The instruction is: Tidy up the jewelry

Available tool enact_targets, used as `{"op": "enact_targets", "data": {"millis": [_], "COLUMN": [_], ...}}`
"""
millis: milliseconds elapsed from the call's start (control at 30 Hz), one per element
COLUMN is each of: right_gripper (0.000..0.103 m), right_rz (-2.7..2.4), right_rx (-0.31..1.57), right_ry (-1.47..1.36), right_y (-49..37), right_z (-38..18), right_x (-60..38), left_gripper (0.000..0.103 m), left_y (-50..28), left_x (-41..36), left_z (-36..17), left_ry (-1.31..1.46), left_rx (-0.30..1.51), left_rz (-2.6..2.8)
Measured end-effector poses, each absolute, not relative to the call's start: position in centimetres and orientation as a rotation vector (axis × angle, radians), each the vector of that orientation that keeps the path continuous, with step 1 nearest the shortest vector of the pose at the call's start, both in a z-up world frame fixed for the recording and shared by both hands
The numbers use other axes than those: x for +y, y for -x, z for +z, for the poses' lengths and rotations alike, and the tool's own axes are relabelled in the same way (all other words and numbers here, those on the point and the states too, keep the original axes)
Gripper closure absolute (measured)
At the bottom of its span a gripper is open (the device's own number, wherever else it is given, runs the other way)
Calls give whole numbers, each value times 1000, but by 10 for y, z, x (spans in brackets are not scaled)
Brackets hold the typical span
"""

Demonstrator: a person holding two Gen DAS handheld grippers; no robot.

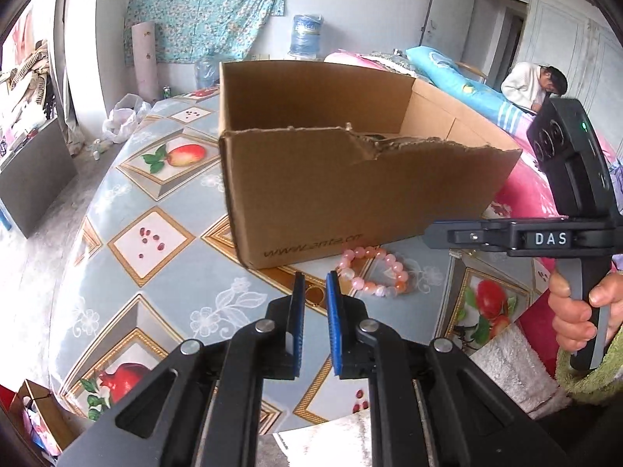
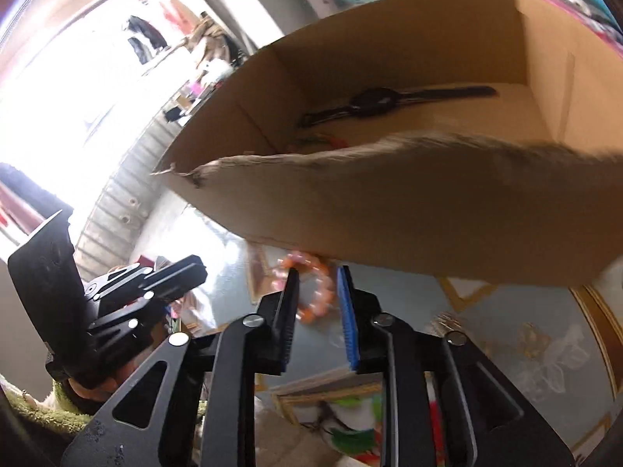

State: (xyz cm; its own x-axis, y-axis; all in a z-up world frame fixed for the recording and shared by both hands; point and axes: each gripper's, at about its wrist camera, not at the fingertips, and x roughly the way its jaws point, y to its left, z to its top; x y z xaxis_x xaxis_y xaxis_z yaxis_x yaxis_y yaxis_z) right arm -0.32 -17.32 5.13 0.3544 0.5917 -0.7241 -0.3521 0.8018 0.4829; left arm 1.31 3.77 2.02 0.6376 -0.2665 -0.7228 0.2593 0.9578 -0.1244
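The right hand-held gripper [image 2: 316,272], jaws narrowly parted and empty, should straddle the pink bead bracelet [image 2: 311,292], pinch one bead strand, then lift it over the cardboard box [image 2: 389,225] wall.

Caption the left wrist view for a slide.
Open left gripper hovers over a gold ring beside a pink bead bracelet before the cardboard box.

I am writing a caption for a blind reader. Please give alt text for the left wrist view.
An open hand-held gripper points at a pink bead bracelet and a small gold ring on a fruit-patterned tablecloth, in front of an open cardboard box.
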Motion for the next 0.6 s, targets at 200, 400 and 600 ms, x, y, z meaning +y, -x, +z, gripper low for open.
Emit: {"op": "enact_targets", "data": {"millis": [200,400,600], "right_gripper": [76,75,75], "right_rz": [550,511,491], "right_rx": [1020,1001,1004], "right_ry": [-285,-277,-285], "right_y": [13,27,17], "right_z": [54,57,52], "right_x": [-209,-230,-237], "left_gripper": [92,92,93], "left_y": [-22,-25,-27], "left_x": [13,-13,-31], "left_z": [21,24,25], "left_ry": [-8,-46,-65], "left_rx": [826,821,824], "left_rz": [-366,-429,-466]}}
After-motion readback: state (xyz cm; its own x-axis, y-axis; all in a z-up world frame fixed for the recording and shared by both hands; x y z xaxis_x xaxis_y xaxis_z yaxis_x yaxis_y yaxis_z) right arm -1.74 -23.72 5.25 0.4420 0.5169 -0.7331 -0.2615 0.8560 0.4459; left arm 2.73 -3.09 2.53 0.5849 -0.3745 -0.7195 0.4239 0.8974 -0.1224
